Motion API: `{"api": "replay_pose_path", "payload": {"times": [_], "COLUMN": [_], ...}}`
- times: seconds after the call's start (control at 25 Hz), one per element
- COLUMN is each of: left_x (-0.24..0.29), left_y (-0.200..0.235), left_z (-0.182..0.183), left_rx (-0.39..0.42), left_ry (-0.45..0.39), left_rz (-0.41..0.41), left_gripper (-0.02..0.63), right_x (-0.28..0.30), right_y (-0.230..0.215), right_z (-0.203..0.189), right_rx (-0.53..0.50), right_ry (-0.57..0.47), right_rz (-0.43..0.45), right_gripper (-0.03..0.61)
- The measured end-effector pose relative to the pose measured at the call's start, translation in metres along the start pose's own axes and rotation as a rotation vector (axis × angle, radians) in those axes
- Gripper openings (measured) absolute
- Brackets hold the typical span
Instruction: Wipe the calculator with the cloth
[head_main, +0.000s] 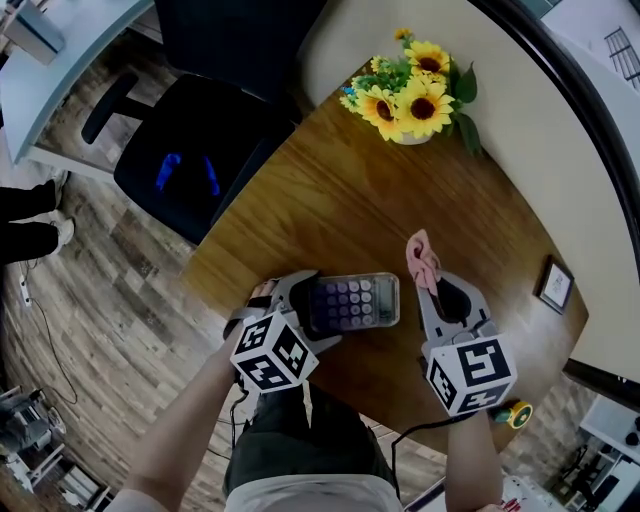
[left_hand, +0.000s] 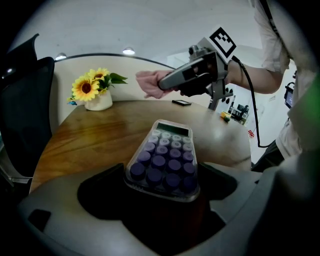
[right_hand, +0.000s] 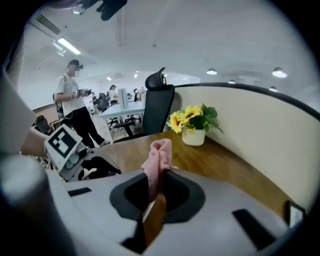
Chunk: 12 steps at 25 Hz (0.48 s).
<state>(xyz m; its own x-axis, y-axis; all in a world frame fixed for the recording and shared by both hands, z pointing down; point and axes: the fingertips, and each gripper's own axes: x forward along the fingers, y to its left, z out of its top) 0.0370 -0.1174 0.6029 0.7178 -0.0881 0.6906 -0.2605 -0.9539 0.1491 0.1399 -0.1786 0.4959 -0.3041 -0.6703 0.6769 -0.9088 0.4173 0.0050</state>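
Calculator (left_hand: 165, 160): purple keys, key end gripped between the jaws of the left claw (head_main: 300, 305), display end pointing away; held over the near part of the worktop (head_main: 330, 200).
Left claw: closed on the calculator's sides.
Cloth (head_main: 422, 255): pink, bunched, standing up out of the right claw (head_main: 435, 288).
Right claw: pinched tight on the cloth.
Gap: cloth near the display end, not touching.
Progress: both items in hand; wiping apparently not begun, all strokes left.
Worktop: brown wood grain, rounded; sunflowers (head_main: 412, 95) at far edge, small frame (head_main: 555, 285) at right.
Room: open office, curved partition (head_main: 520, 150), black chair (head_main: 190, 160), plank floor (head_main: 110, 300), 1 person (right_hand: 75, 107) standing far off.
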Motion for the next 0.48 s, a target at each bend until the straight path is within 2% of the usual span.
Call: {"api": "replay_pose_path", "payload": {"times": [0.12, 0.24, 0.32, 0.48], "left_x": [0.001, 0.001, 0.0, 0.0], "left_y": [0.0, 0.0, 0.0, 0.001], "left_z": [0.001, 0.001, 0.001, 0.0], "left_rx": [0.0, 0.001, 0.001, 0.001], "left_ry": [-0.001, -0.002, -0.003, -0.001], "left_rz": [0.0, -0.001, -0.002, -0.001], "left_gripper": [0.457, 0.457, 0.457, 0.457], "right_x": [0.019, 0.04, 0.051, 0.06], "right_y": [0.011, 0.03, 0.043, 0.077], "right_z": [0.011, 0.005, -0.007, -0.039], "right_rx": [0.012, 0.011, -0.009, -0.117], "right_ry": [-0.034, -0.009, 0.042, 0.182], "right_rz": [0.015, 0.06, 0.091, 0.175], "right_gripper": [0.034, 0.034, 0.034, 0.031]}}
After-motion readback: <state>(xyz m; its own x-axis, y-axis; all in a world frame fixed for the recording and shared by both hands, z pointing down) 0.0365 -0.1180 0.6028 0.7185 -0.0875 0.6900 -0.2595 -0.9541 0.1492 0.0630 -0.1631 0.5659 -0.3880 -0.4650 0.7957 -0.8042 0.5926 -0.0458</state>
